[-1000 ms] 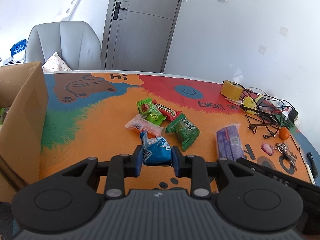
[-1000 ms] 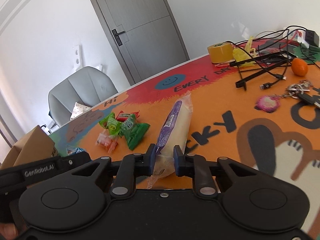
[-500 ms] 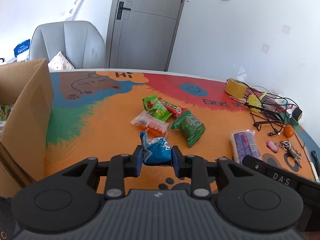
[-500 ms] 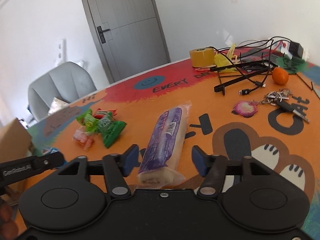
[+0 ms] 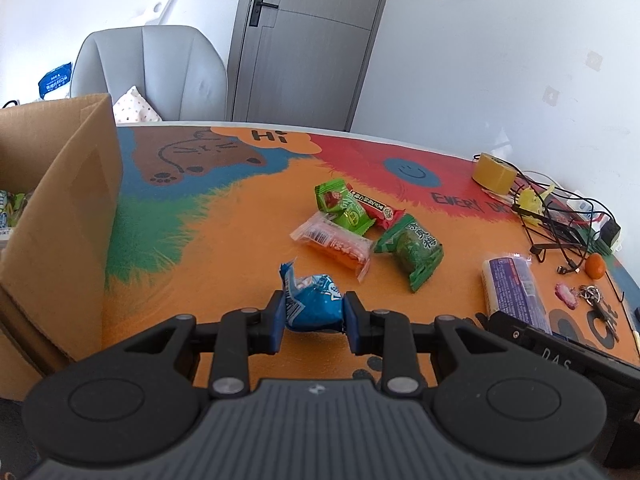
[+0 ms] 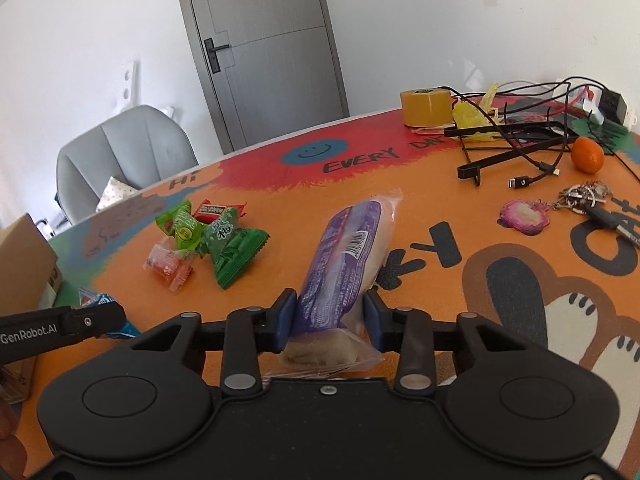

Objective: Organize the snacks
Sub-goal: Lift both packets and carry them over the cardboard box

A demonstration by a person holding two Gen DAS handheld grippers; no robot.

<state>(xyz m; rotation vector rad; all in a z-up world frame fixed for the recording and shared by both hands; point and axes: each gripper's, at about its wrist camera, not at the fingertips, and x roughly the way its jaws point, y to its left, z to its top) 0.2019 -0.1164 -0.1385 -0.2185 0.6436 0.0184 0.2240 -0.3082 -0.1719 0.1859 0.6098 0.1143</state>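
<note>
Purple snack pack (image 6: pixel 344 264) between right claw (image 6: pixel 330 318) pads

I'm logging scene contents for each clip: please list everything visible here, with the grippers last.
blue snack packet: 1, blue, between the left gripper's pads
purple snack pack: 1, purple and clear, long, its near end between the right gripper's pads
green snack packets: 2, green, mid-table
red snack bar: 1, red, between the green packets
orange snack packet: 1, clear and orange, beside the green ones
cardboard box: 1, brown, left edge of the table
tape roll: 1, yellow-brown, far side
cables: tangle, black, far right
orange fruit: 1, orange, right
keys: 1 bunch, metal, with a pink charm
chair: 1, grey, behind the table
door: 1, grey
left gripper: black, shut on the blue packet
right gripper: black, jaws just closing onto the purple pack
</note>
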